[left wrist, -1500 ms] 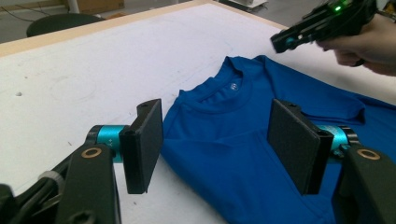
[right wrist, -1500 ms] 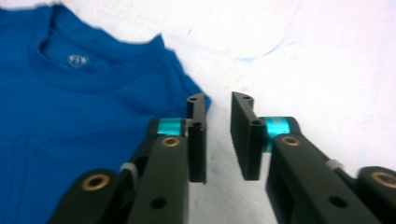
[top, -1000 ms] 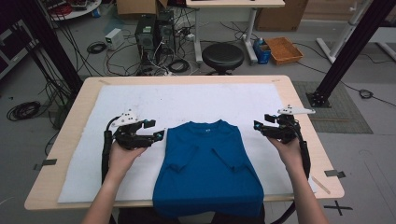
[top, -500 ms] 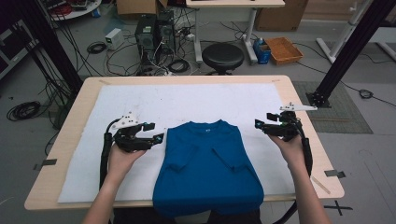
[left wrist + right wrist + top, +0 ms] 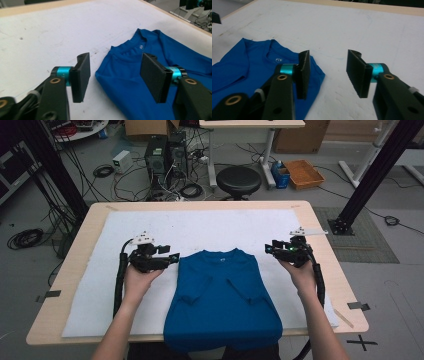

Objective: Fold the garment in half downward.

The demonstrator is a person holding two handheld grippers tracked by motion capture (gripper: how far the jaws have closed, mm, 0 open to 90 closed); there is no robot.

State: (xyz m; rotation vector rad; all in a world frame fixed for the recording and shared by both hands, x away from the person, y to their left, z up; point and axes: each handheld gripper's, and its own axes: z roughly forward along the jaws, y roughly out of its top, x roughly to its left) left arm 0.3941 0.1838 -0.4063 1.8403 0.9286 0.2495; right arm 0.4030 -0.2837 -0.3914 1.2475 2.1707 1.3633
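a: start at the jaws. what's the left gripper (image 5: 113, 75) doing?

b: its jaws stand apart and have just been closing a little. the shirt's (image 5: 150, 75) shoulder corner lies below the gap, but the pads press on nothing. in the high view the left gripper (image 5: 172, 259) sits just beside the shirt's (image 5: 220, 295) left shoulder.

a: and the right gripper (image 5: 328, 72)?

b: jaws apart too, and just been closing, more than the left. one jaw hangs over the shirt's (image 5: 249, 67) shoulder edge, the other over bare white mat (image 5: 362, 30). nothing is gripped. from above, the right gripper (image 5: 272, 249) is near the shirt's right shoulder, with a strip of mat between.

a: where does the shirt lie?

b: flat on the mat (image 5: 200, 227), blue, collar pointing away from the person, sleeves folded in across the front. its hem hangs over the near edge of the surface (image 5: 325, 220).

a: room to move?

b: plenty. the mat is bare beyond the collar and out to both sides, and bare wood runs around it to the surface's edges. the grippers are well apart, one on each side of the shirt.

a: anything in the way?

b: not on the surface. a cable trails from each gripper back along the forearm. past the far edge, on the floor, are a black stool (image 5: 239, 180), a computer tower (image 5: 156, 157), loose cables and an orange tray (image 5: 304, 172). dark frame posts stand at the far left and right, clear of the hands.
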